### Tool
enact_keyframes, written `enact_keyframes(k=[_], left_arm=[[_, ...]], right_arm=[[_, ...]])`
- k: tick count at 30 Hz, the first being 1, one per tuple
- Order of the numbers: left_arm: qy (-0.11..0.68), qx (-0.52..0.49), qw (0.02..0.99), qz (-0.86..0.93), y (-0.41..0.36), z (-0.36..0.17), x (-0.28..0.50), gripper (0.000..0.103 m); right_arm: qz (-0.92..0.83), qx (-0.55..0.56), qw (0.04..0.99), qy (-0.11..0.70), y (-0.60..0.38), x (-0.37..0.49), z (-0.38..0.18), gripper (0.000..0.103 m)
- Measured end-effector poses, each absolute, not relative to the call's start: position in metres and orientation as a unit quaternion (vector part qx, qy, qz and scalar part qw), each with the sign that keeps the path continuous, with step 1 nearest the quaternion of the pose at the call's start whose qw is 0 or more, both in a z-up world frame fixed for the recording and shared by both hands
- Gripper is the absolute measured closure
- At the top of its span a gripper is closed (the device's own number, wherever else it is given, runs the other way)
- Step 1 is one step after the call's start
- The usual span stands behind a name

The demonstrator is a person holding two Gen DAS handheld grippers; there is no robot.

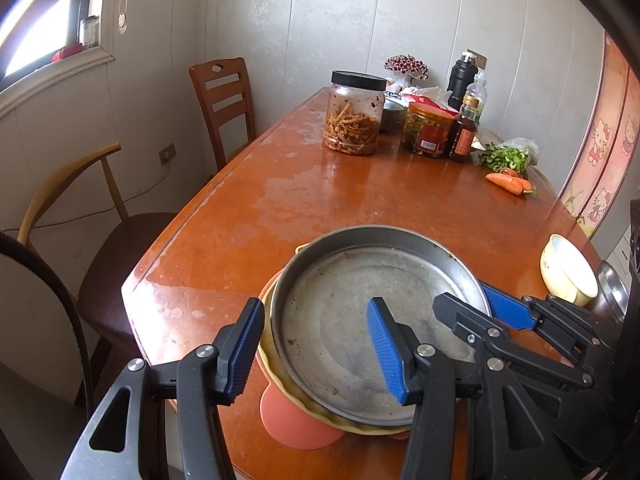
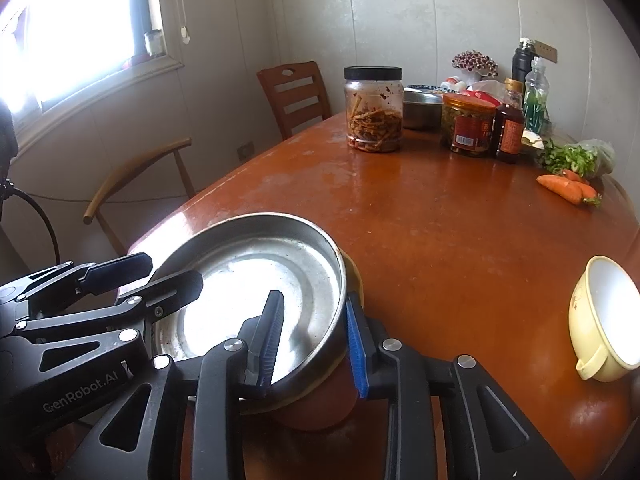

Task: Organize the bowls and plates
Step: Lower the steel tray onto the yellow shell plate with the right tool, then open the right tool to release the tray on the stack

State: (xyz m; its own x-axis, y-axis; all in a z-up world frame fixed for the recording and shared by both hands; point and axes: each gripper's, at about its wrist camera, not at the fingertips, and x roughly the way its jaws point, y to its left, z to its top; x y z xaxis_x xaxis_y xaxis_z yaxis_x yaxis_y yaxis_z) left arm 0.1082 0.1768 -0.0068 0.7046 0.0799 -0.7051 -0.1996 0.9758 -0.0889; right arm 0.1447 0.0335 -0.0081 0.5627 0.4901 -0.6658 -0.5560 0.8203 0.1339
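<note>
A worn metal plate (image 1: 360, 300) rests on a yellow fluted dish (image 1: 280, 376), which sits on a pink plate (image 1: 288, 420) at the table's near corner. My left gripper (image 1: 320, 352) is open, its fingers straddling the metal plate's left rim. My right gripper (image 2: 312, 340) is open, one finger inside the metal plate (image 2: 256, 276) and one outside its right rim. A yellow bowl (image 2: 604, 320) lies tilted on the table to the right; it also shows in the left wrist view (image 1: 568, 272).
Far end of the brown table (image 1: 320, 184) holds a pickle jar (image 1: 354, 114), a second jar (image 1: 430, 130), sauce bottles (image 1: 464, 132), a steel bowl (image 2: 420, 108), greens and carrots (image 1: 508, 182). Two chairs (image 1: 224, 100) stand at the left side.
</note>
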Motion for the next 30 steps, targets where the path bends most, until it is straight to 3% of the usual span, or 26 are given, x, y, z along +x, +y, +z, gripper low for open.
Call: enact_keyframes(k=[10, 14, 22, 30], left_arm=[[0.377, -0.085, 0.919, 0.083, 0.178, -0.004, 0.101, 0.050], [0.375, -0.080, 0.920, 0.082, 0.175, -0.001, 0.098, 0.050], [0.366, -0.074, 0.924, 0.081, 0.167, 0.010, 0.091, 0.049], [0.359, -0.070, 0.927, 0.081, 0.157, 0.020, 0.085, 0.046]], right_arm=[[0.294, -0.043, 0.886, 0.357, 0.030, 0.139, -0.004, 0.058], [0.291, -0.038, 0.888, 0.354, 0.025, 0.138, -0.001, 0.057], [0.289, -0.023, 0.891, 0.349, 0.013, 0.133, 0.012, 0.044], [0.290, -0.011, 0.896, 0.335, -0.003, 0.124, 0.027, 0.042]])
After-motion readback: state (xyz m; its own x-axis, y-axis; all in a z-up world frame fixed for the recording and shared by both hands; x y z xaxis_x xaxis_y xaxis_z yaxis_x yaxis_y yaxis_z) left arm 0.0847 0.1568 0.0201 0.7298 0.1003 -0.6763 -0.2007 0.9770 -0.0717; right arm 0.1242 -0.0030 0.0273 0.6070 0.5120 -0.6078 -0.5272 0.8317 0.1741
